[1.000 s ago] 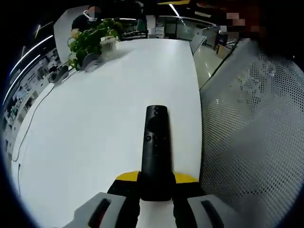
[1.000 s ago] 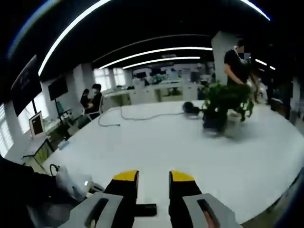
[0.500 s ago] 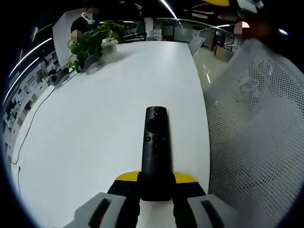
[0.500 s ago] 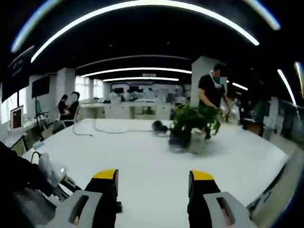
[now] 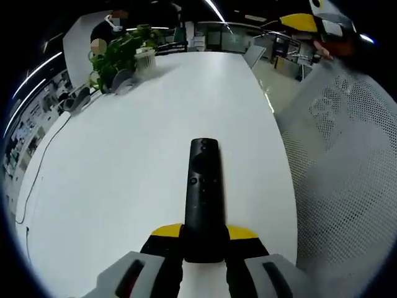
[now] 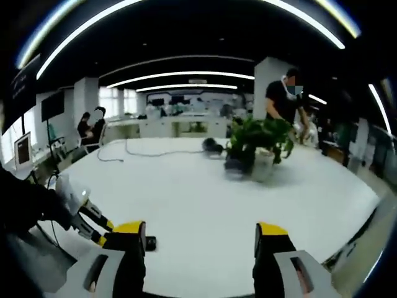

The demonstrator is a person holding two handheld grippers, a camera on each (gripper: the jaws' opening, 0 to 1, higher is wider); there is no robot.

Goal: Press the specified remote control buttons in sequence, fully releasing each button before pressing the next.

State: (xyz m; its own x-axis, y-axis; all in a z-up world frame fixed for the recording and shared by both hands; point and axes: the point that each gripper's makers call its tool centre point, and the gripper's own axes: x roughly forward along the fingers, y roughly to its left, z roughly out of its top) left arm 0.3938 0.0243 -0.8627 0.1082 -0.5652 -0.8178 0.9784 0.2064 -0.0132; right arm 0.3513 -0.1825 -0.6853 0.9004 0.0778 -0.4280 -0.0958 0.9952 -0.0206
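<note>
A: Remote control (image 5: 203,198) — where is it?
B: Clamped at its near end in the left tongs (image 5: 203,239), pointing out over the white counter (image 5: 124,155), buttons up.
A: And the right tongs (image 6: 200,245)?
B: Jaws wide apart, nothing between them (yellow tips over the counter edge). The left tongs enter that view from the left (image 6: 99,225); the dark bit beside them may be the remote's tip, too small to be sure.
A: Anything else?
B: A potted plant (image 6: 257,144) and a cable (image 6: 133,152) on the far side.
</note>
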